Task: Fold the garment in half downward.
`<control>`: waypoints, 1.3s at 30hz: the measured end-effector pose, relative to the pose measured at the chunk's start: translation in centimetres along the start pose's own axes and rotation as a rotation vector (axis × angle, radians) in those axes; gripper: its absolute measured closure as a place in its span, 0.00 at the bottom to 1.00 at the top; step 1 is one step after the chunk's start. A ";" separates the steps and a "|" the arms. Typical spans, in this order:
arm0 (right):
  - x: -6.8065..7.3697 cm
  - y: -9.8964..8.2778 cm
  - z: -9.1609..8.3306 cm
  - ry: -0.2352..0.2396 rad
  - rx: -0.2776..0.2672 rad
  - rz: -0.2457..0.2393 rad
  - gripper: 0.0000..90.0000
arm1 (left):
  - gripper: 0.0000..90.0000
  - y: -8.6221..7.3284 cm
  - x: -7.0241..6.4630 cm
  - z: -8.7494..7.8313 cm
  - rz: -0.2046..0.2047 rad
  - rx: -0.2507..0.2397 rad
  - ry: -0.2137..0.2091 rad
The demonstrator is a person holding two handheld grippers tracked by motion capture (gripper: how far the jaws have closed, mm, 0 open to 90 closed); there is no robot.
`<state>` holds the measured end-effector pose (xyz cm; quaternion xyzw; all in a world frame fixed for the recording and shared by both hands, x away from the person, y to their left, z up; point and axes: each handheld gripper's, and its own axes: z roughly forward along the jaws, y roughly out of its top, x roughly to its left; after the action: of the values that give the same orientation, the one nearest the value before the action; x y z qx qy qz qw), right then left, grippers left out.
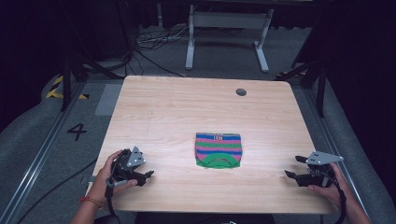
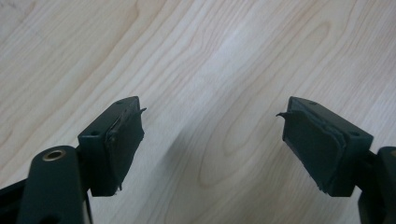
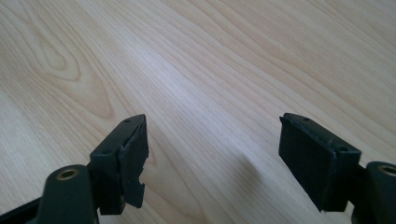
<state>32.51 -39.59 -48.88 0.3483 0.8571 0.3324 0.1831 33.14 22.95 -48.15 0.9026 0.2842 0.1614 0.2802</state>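
Where the wooden worktop (image 1: 187, 107) meets the person's side, two tools sit low, one at each near corner. The left tool (image 1: 145, 176) is held by the person's left hand (image 1: 105, 175), which wears one red band at the wrist. Its jaws point toward the middle of the worktop. In the left gripper view, the left tool (image 2: 212, 140) has its two black jaws spread wide apart, with nothing between them but bare wood. Each jaw has one dark rubber pad, and the pad edges look a bit frayed.

In the middle of the worktop lies one small knitted garment (image 1: 218, 150). It is flat, with pink, blue and green stripes and a green trim along its near edge. It is well apart from both tools. Farther back there is one round hole (image 1: 241, 92) in the worktop.

The right tool (image 1: 293, 167) is held by the right hand (image 1: 332, 187). In the right gripper view, the right tool (image 3: 212, 144) also has its two jaws spread wide, holding nothing.
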 end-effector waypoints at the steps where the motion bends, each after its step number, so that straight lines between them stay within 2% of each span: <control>1: -0.1 -0.3 -0.1 -0.004 0.002 0.006 0.27 | 0.22 -0.3 0.1 -0.1 -0.014 -0.007 -0.005; 6: -0.3 -1.3 -0.2 0.004 0.009 0.040 0.27 | 0.22 -1.5 0.7 -0.5 -0.064 -0.025 -0.020; 9: -0.3 -1.7 -0.4 -0.008 -0.004 0.064 0.26 | 0.22 -2.1 1.1 -0.5 -0.099 -0.037 -0.042; 11: -0.3 -2.0 -0.5 -0.019 -0.013 0.088 0.26 | 0.21 -2.4 1.2 -0.5 -0.099 -0.018 -0.053; 13: -0.3 -2.2 -0.5 -0.020 -0.010 0.097 0.25 | 0.20 -2.5 1.1 -0.5 -0.106 -0.021 -0.044; 15: -0.4 -2.6 -0.4 -0.015 -0.024 0.140 0.23 | 0.19 -2.9 1.3 -0.5 -0.136 -0.029 -0.045; 16: -0.4 -2.6 -0.4 -0.015 -0.024 0.140 0.23 | 0.19 -2.9 1.3 -0.5 -0.136 -0.029 -0.045; 17: -0.5 -2.8 -0.4 -0.011 -0.037 0.159 0.22 | 0.19 -3.2 1.6 -0.4 -0.167 -0.045 -0.065; 19: -0.5 -2.8 -0.4 -0.011 -0.035 0.160 0.22 | 0.16 -3.3 1.6 -0.3 -0.182 -0.052 -0.059; 21: -0.6 -2.9 -0.4 -0.005 -0.036 0.153 0.23 | 0.16 -3.5 1.4 -0.1 -0.212 -0.077 -0.035; 26: -0.6 -2.9 -0.4 -0.003 -0.036 0.153 0.22 | 0.16 -3.5 1.0 -0.2 -0.245 -0.076 -0.011; 39: -0.7 -2.9 -0.3 -0.004 -0.036 0.156 0.22 | 0.15 -3.6 1.0 -0.2 -0.252 -0.075 0.002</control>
<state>31.43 -41.75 -50.57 0.4112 0.8210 0.3603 0.1646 32.33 26.04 -50.00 0.8485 0.3894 0.1365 0.3314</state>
